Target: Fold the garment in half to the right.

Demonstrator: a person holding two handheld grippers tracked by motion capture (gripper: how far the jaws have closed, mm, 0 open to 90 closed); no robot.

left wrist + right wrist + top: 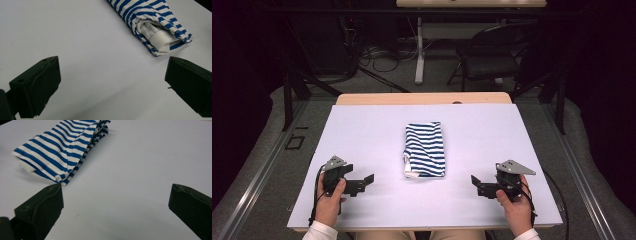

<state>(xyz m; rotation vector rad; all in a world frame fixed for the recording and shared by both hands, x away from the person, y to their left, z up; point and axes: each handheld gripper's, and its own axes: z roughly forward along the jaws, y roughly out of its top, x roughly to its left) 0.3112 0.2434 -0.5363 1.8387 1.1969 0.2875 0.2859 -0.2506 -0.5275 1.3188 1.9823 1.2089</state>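
Observation:
A folded blue-and-white striped cloth [424, 149] lies in the middle of the white table [362, 135]. My left gripper [362, 182] rests near the front left, held by a hand, jaws wide apart with nothing between them. In the left gripper view the cloth [160, 27] lies ahead at the upper right, its white inner folds showing at the open end. My right gripper [479, 186] sits near the front right, also open and empty. In the right gripper view the cloth [60, 150] lies ahead at the upper left, clear of the jaws.
Bare white table surface surrounds the cloth on all sides. Beyond the far wooden edge [422, 97] stand a dark chair [492, 55], a white table leg [419, 50] and cables on the floor. Metal rails [257, 175] run along both sides of the table.

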